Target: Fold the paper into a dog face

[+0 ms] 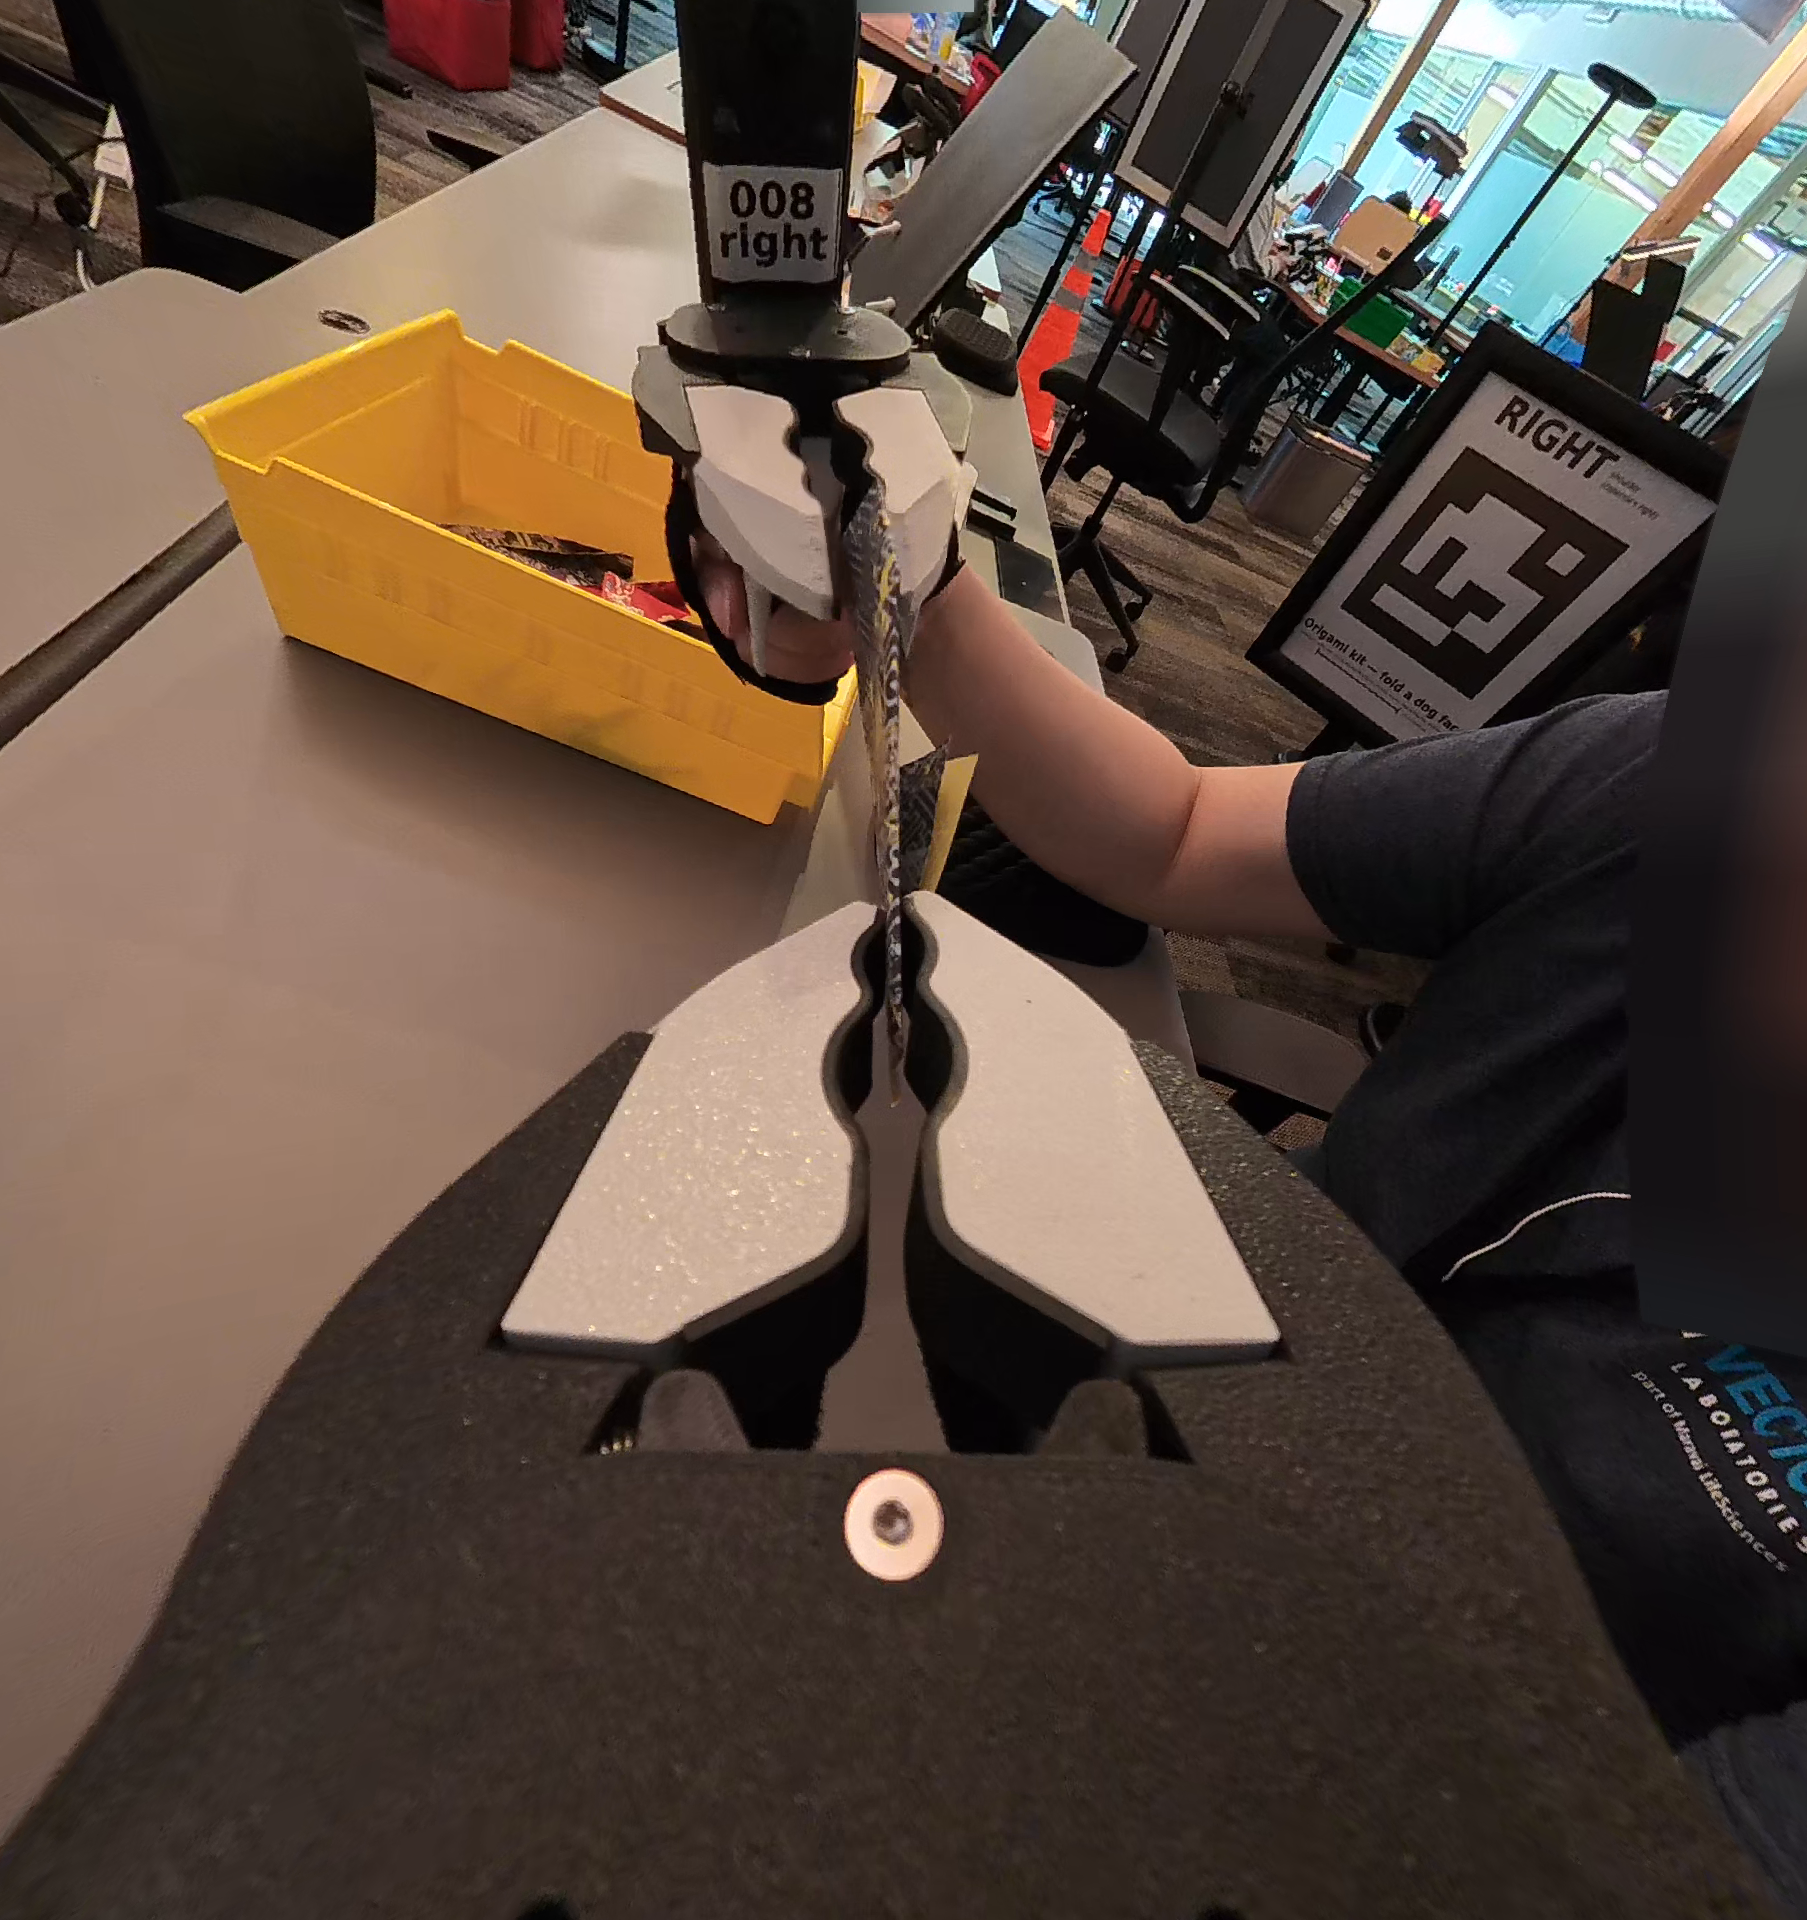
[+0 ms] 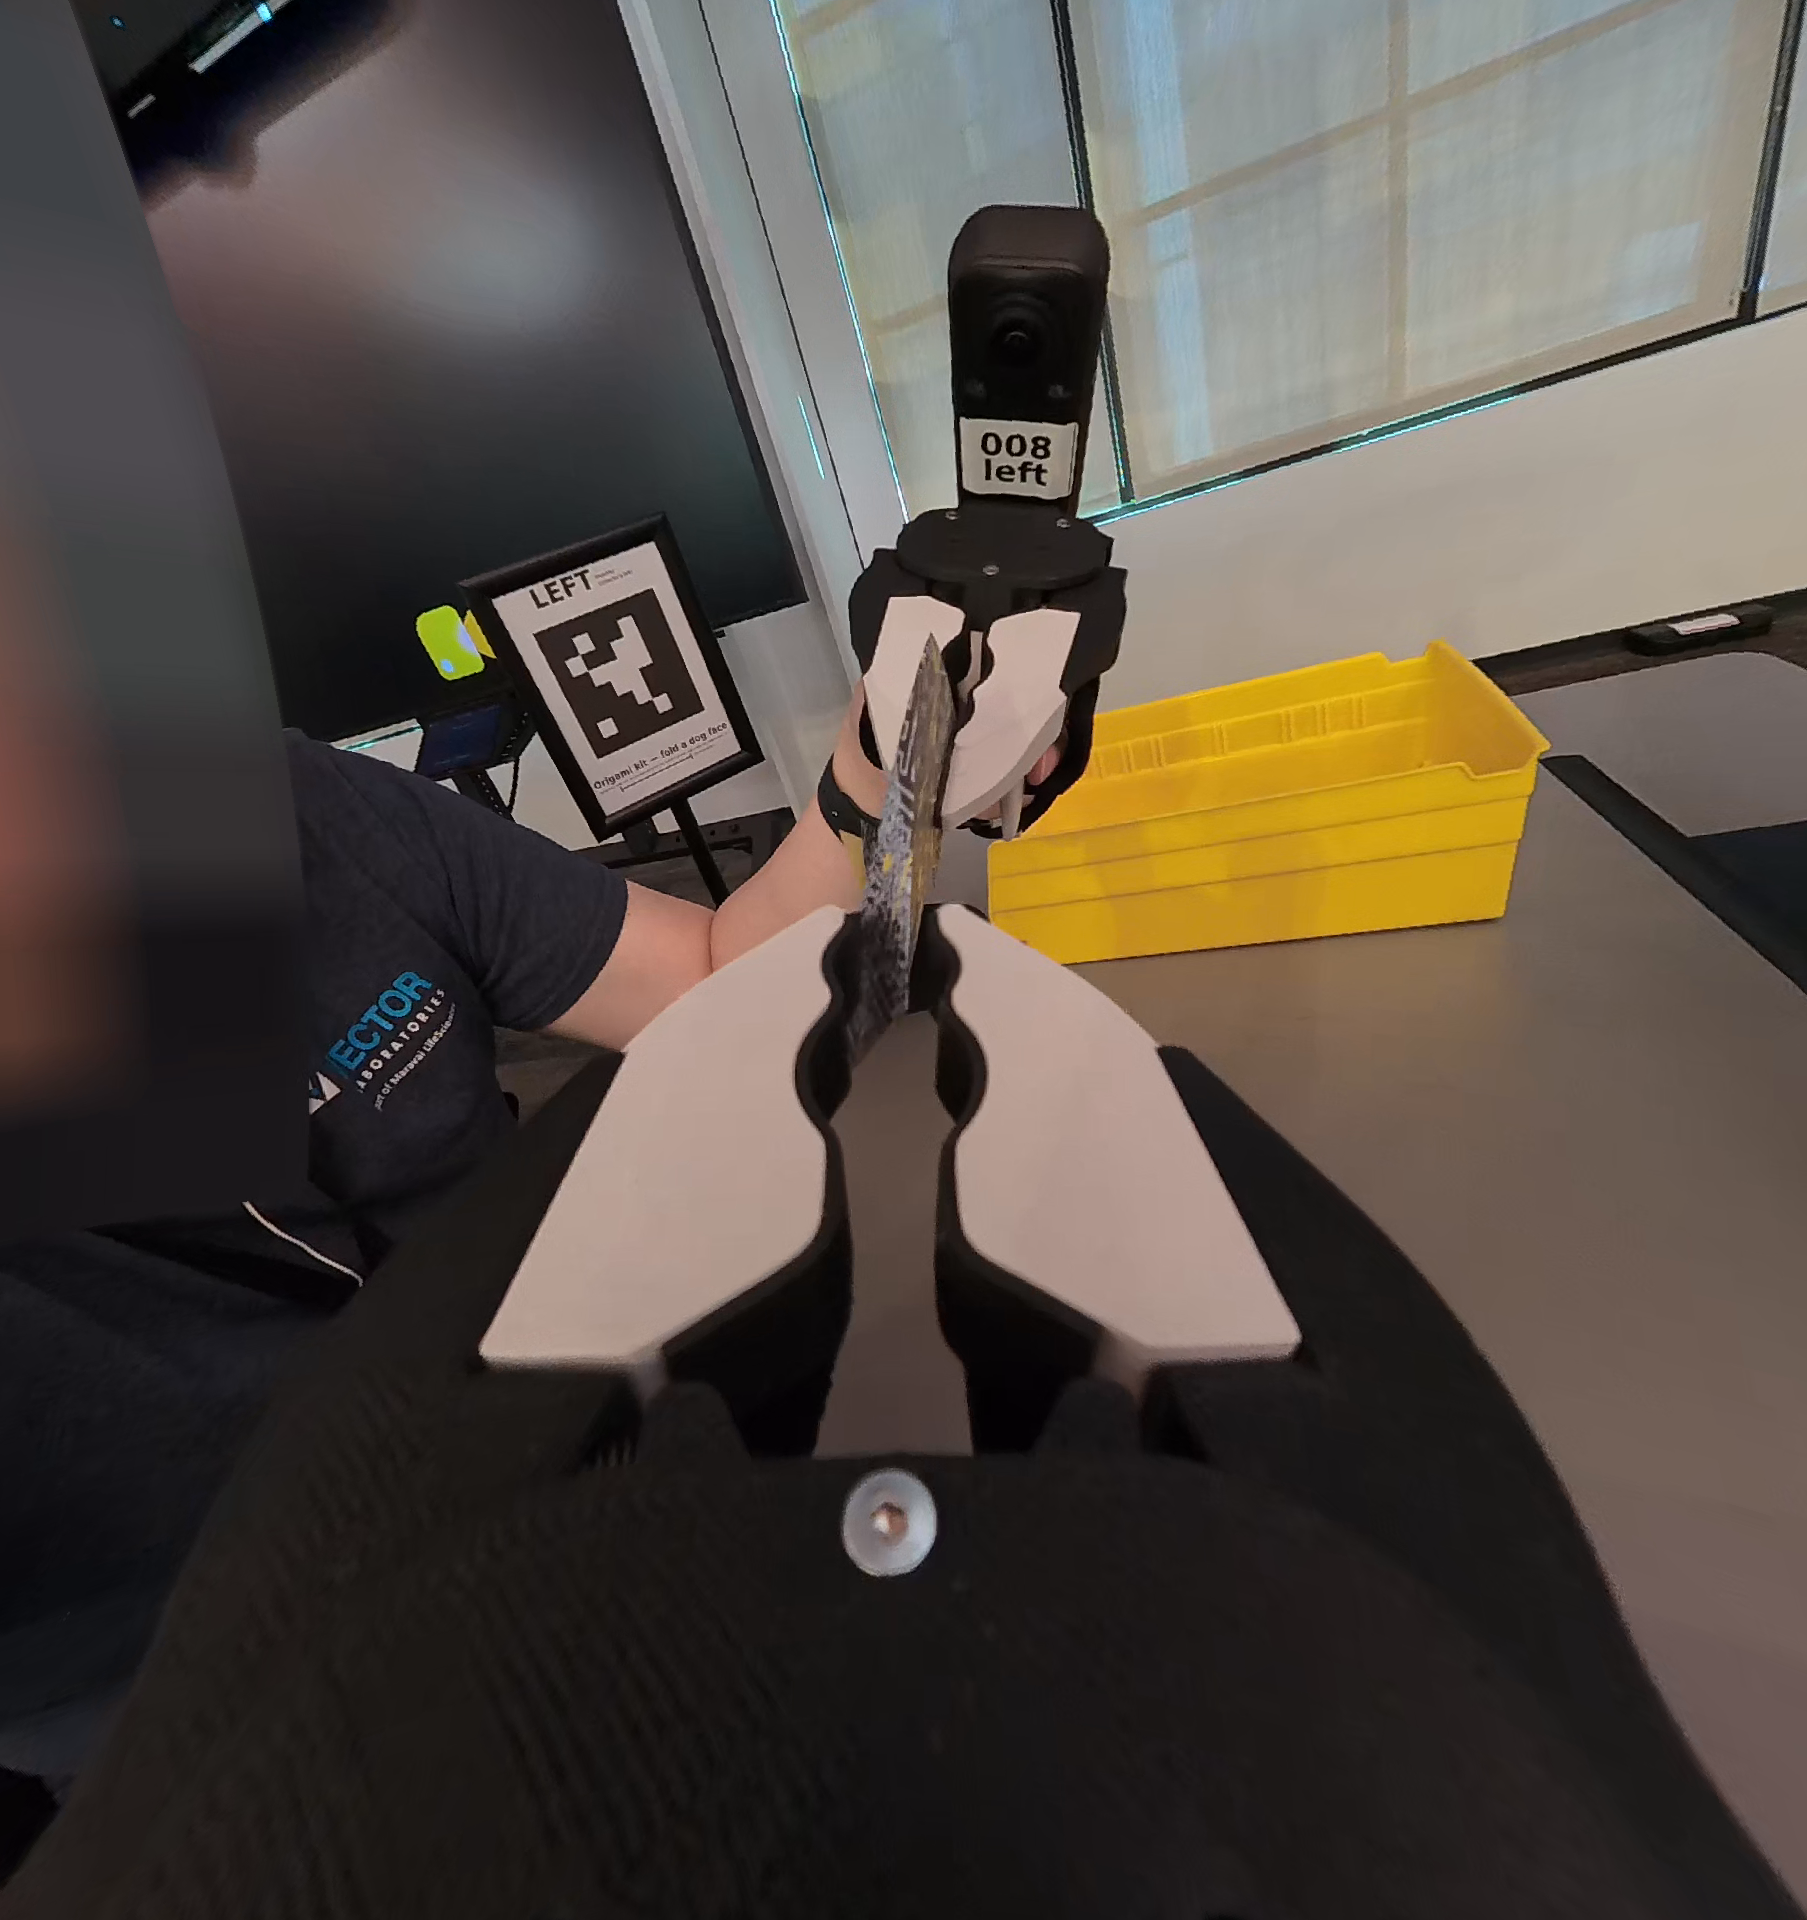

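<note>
I am holding the paper [image 1: 891,727] in the air above the grey surface [image 1: 307,935], stretched edge-on between both grippers. My left gripper [image 1: 894,935] is pinching one end of the dark, yellow-patterned sheet; my right gripper [image 2: 904,935] is pinching the opposite end, so the two are facing each other. A yellow bin [image 1: 525,644] is sitting on the surface beyond them, with dark and red scraps [image 1: 577,571] lying inside.

Hidden and cropped parts
Paper [image 1: 883,727] seen edge-on, its folds unreadable; yellow bin [image 1: 442,540] contents partly hidden behind its wall; desk [image 1: 255,987] cropped at left.
</note>
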